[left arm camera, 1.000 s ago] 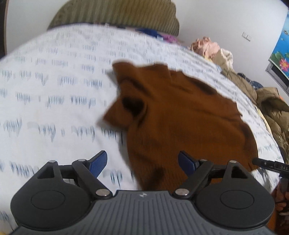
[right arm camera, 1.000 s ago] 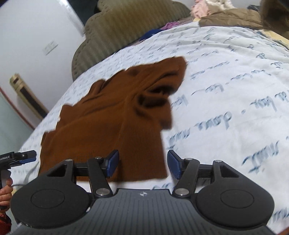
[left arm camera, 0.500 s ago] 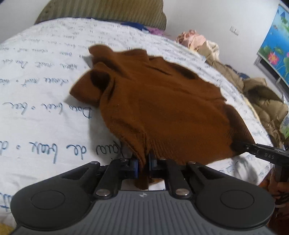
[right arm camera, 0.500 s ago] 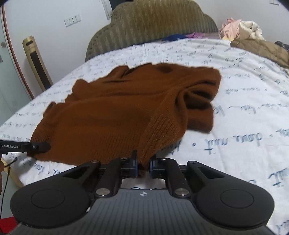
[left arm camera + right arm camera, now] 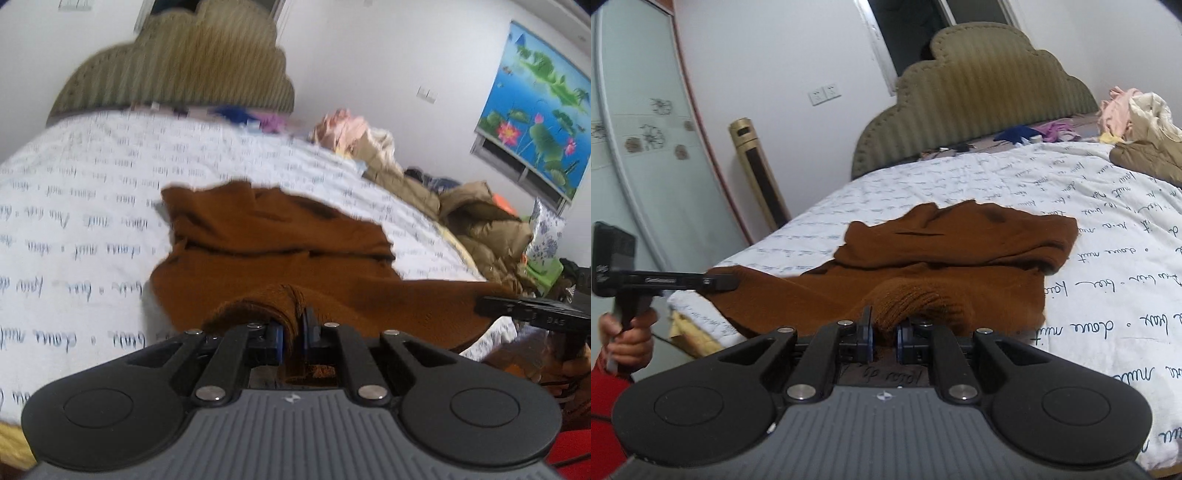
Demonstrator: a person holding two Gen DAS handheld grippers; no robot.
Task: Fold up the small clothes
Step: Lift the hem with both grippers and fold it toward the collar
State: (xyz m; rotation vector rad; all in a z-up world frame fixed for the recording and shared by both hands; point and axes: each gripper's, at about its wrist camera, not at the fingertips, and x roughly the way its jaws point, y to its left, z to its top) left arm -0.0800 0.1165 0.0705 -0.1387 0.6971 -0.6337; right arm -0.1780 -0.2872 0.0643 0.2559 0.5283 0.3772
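- Since a second ago, both grippers have gone from standing wide open over the flat brown sweater (image 5: pixel 280 236) to being clamped on its near hem and lifting that hem off the bed (image 5: pixel 1108 236).
- The left gripper (image 5: pixel 293 334) is pinching a bunched fold of the sweater's ribbed hem, its blue pads (image 5: pixel 279 341) pressing nearly together on the knit.
- The right gripper (image 5: pixel 884 341) is likewise squeezing a thick roll of the hem, its pads (image 5: pixel 868 343) sitting slightly apart with the cloth filling the gap.
- In the right wrist view, the left gripper is showing at the sweater's left corner, gripped by a hand (image 5: pixel 628 339) above a red sleeve (image 5: pixel 605 391).
- The hem between the two grippers is hanging raised, while the sweater's far part, with its folded-in sleeves, is lying on the bed's white, script-printed cover.
- Beyond the sweater, an olive scalloped headboard (image 5: pixel 979 81) is standing at the bed's far end.
- To the sweater's right, a heap of tan and pink clothes (image 5: pixel 476 225) is lying along the bed's edge.
- Left of the bed, a tall gold tower fan (image 5: pixel 759 173) is standing against the wall.
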